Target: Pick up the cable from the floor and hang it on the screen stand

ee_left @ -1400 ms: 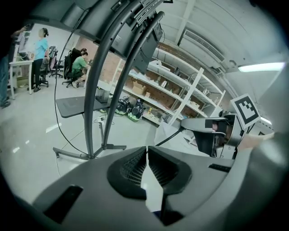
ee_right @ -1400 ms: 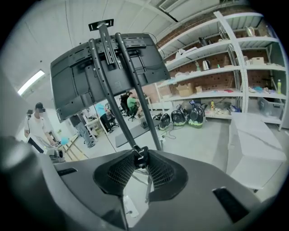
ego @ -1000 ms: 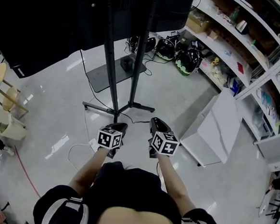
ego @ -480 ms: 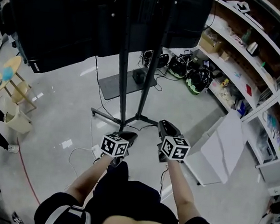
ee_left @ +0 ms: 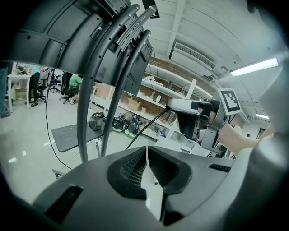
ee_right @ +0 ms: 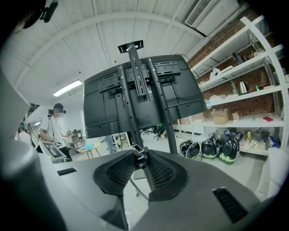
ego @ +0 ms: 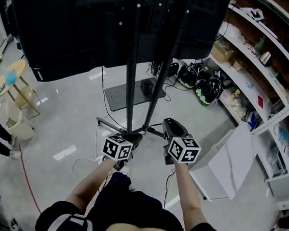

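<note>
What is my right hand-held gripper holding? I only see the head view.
Observer: The right gripper view shows the right hand-held gripper pinching a black cable at its jaw tips.
Operator: Is my left one holding something too?
Observer: In the left gripper view the left hand-held gripper has its jaws together, with nothing visible between them.
Operator: Where does the cable go?
Observer: In the left gripper view it slants from the right hand-held gripper down behind the left one's jaw.
</note>
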`<state>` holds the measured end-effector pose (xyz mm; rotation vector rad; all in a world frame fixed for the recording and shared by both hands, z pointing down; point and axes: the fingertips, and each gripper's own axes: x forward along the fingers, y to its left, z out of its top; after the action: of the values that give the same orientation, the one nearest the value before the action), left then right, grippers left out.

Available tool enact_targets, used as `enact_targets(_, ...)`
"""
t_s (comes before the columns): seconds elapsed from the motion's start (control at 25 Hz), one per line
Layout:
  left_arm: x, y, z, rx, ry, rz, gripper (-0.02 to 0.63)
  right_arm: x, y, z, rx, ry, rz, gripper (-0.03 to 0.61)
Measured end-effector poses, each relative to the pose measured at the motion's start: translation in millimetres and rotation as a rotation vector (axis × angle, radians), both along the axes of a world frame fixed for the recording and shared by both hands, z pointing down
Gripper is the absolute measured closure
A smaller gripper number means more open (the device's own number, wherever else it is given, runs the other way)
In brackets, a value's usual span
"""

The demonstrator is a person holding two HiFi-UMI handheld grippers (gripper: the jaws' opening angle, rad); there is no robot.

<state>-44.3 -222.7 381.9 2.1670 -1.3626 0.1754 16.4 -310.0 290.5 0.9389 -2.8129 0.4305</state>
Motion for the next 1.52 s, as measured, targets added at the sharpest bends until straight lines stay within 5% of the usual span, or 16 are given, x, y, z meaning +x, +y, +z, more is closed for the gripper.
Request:
enact_targets(0.56, -48.6, -74.4, -75.0, 0.095, 0.005, 0.059, 0.594, -58.3, -79.2, -91.5, 0.072, -0.086, -0.066, 0.476)
enact_targets(1.12, -75.6, -148.3, -144.1, 0.247, 0.014, 0.180, 0.592, -109.4, -149.0, -136.3, 0.145, -0.069, -0.062, 0.476)
enact_targets(1.52, -92.7, -186.0, -182.6, 0.280, 0.021, 0.125, 0.592, -148.3, -180.4, -182.9, 0.198, -0.066, -0.166, 0.476)
